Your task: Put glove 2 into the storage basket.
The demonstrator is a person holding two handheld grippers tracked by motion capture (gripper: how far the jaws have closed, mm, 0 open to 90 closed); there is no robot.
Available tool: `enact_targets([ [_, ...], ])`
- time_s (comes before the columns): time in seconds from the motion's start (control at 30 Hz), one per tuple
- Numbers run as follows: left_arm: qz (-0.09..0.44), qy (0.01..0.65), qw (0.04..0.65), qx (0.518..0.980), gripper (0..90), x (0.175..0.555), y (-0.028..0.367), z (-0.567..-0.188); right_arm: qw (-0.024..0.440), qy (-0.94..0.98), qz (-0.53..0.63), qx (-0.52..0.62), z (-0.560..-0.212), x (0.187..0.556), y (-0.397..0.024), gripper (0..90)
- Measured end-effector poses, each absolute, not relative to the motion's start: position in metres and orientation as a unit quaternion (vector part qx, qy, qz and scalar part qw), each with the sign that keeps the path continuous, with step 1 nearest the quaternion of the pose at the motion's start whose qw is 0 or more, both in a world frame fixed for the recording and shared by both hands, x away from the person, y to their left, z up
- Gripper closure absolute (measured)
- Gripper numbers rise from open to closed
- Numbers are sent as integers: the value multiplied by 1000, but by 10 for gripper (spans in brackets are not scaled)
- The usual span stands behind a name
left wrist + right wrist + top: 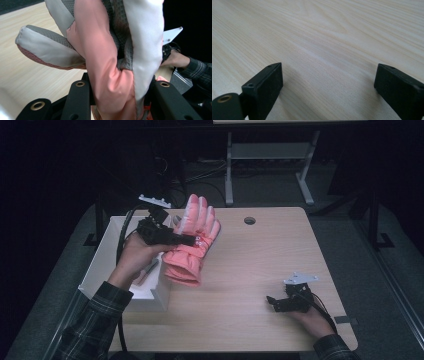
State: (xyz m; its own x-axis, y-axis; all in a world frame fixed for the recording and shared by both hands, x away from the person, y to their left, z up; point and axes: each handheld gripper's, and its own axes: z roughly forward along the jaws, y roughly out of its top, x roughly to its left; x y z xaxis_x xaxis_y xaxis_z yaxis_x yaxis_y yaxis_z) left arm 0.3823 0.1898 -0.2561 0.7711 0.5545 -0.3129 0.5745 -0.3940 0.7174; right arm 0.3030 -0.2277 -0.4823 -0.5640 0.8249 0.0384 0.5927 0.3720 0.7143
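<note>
At the left of the high view stands a white box (100,270), open at the top, on the left edge of the wooden table (250,270). A slim, dark, pen-like item lies inside it; what it is cannot be told. The box is probably the source or the destination of the item in hand.

Just right of the box, in the upper left-centre of the frame, the left gripper (192,240) holds a pink glove (192,245) clear of the table surface. The glove stands roughly upright, fingers toward the top of the frame and cuff hanging toward the tabletop beside the box wall. In the left gripper view the jaws stand at a moderate width, pressed on either side of the glove (110,75) near its middle, with the grey palm fabric and the thumb at the left of that frame. A grip at mid-body keeps the soft item from folding and leaves both ends free.

At the lower right of the high view, the right gripper (272,302) rests low on the table, well apart from the glove. In the right gripper view its jaws are spread wide over bare wood (324,37), with nothing between them. This is judged to be a standby position.
</note>
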Motion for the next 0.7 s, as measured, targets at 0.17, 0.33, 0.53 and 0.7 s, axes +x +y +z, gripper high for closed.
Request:
enact_targets([
  [0.17,-4,357,438,825,628,387,213,-251,166,812,351,437,-482,303,-228,76],
  [0.33,6,371,432,822,628,392,236,-249,166,812,350,437,-482,303,-228,70],
  [0.53,16,389,423,818,628,396,266,-249,166,811,350,438,-482,303,-228,68],
  [0.7,23,410,420,809,628,400,291,-255,166,811,350,438,-482,303,-228,68],
])
